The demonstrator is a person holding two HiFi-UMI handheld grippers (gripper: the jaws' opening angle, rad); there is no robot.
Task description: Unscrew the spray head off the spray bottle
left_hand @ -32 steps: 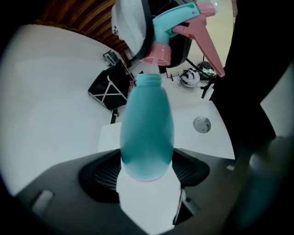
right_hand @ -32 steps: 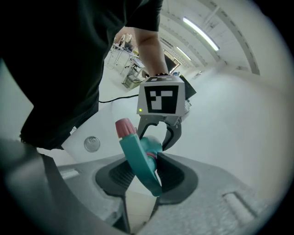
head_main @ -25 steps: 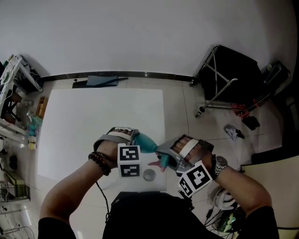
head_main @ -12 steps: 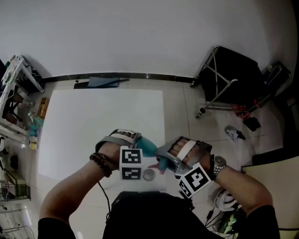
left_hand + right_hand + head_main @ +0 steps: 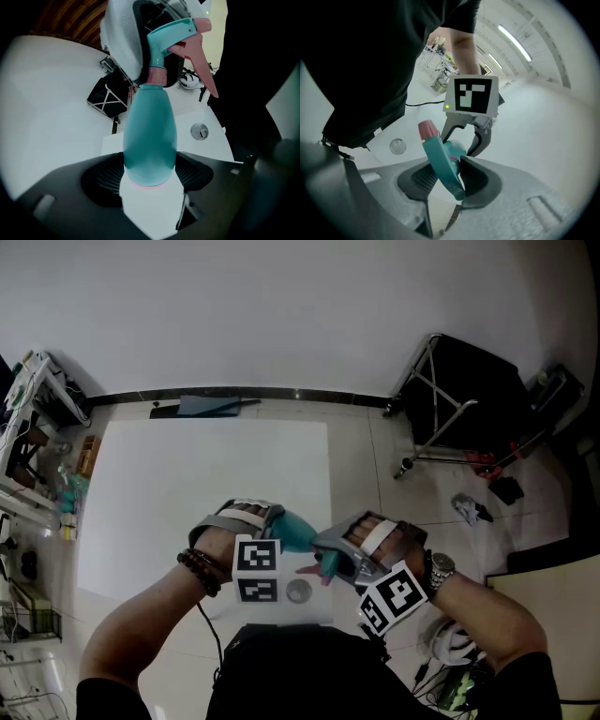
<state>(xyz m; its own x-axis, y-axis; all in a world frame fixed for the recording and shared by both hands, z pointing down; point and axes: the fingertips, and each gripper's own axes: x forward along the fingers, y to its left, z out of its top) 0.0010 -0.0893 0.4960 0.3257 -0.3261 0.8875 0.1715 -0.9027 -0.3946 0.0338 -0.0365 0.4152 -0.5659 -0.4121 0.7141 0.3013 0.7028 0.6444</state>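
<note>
The left claw (image 5: 149,180) is clamped on the base of the teal spray bottle (image 5: 150,136) and the right claw (image 5: 447,177) is clamped on the spray head (image 5: 440,161), both held above the white table (image 5: 187,484) near its 6 o'clock edge.

Teal spray bottle (image 5: 150,140), aloft, lying near level. Teal spray head (image 5: 174,33), pink trigger (image 5: 202,68), pink collar (image 5: 157,75), seated on neck.

The bottle (image 5: 150,136) is teal. Its spray head (image 5: 171,33) is teal too, with a pink trigger (image 5: 202,70) and a pink collar (image 5: 157,75). Under the bottle lies a white sheet (image 5: 187,484), and just beside the bottle is a silver disc (image 5: 299,592). The left gripper (image 5: 150,178) and right gripper (image 5: 446,180) are grey with black ribbed pads, and their cubes show black squares on white. Left of the bottle is a dark red beaded bracelet (image 5: 199,568).
</note>
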